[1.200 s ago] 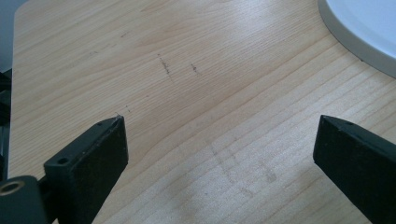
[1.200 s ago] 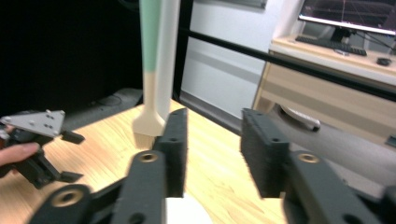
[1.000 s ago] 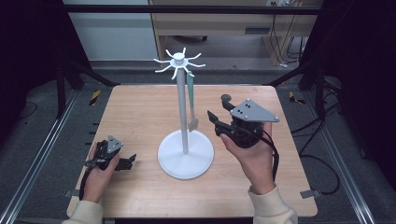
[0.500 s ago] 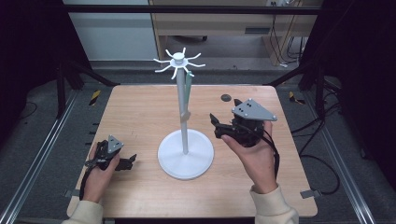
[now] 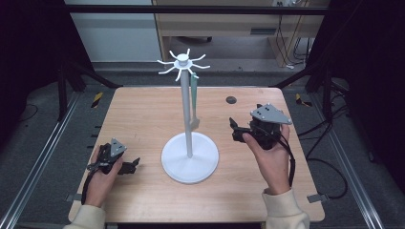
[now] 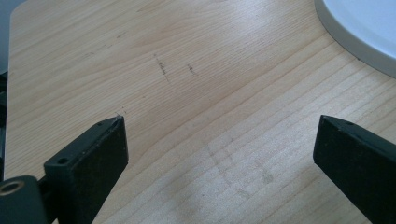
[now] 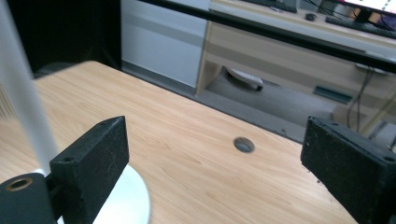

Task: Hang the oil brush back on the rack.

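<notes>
Hanging from one hook of a white spoked rack [image 5: 189,143], a pale green long-handled utensil [image 5: 194,102] dangles beside the pole, its lower end clear of the round base, while a person at a wooden table [image 5: 143,114] holds a two-jaw gripper in each hand. The right gripper [image 5: 235,129] hovers to the right of the stand, jaws spread wide and holding nothing; the utensil lies ahead of those jaws and to their left, near but apart from them. In the right gripper view the blurred white pole [image 7: 21,93] stands just beyond the left jaw, with the edge of the base [image 7: 130,196] below it and a small round hole [image 7: 243,144] in the tabletop showing between the two jaws. The left gripper [image 5: 133,164] rests low near the table's front left, its jaws likewise wide and empty over bare wood, the rim of the base [image 6: 355,42] lying past its right jaw.

As a reading of the scene, the hanging appears complete: the utensil is on its hook and neither gripper grips it. If the work is to hang it, little seems left beyond drawing the hands clear; if it is to take it down, the grasp has not yet begun. The hook's hold on the handle is too small to judge.
</notes>
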Motion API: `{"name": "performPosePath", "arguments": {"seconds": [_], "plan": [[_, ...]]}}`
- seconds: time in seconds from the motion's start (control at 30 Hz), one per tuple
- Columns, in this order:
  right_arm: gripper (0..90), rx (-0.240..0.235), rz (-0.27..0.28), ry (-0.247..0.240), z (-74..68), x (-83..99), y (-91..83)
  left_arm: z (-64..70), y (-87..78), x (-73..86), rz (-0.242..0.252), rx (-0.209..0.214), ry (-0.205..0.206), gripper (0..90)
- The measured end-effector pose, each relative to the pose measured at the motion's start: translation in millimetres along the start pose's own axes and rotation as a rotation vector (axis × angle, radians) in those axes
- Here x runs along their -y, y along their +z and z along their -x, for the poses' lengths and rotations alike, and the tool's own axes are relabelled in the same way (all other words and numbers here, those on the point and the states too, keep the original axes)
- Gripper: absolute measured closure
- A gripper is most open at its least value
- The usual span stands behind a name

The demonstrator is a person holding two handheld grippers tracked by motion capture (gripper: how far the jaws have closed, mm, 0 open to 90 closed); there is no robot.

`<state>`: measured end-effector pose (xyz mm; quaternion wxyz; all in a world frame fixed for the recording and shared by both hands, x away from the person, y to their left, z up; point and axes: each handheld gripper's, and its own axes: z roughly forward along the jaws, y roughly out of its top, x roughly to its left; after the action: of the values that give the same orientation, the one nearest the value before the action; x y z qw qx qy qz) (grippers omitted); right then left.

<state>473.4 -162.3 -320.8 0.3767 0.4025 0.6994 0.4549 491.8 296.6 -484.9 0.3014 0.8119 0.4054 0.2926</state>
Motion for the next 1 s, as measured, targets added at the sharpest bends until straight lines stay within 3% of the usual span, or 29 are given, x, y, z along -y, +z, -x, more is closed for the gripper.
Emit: {"name": "performPosePath", "arguments": {"seconds": [0.9,1.0], "plan": [[8.0,0.073,-0.195,0.075,45.6,66.6,32.5,-1.2,-0.9,-0.3,0.002,-0.001,-0.002,2.7],[8.6,0.089,-0.239,0.074,49.2,70.7,35.3,-1.3,-1.2,-0.2,0.003,-0.001,-0.002,2.7]]}}
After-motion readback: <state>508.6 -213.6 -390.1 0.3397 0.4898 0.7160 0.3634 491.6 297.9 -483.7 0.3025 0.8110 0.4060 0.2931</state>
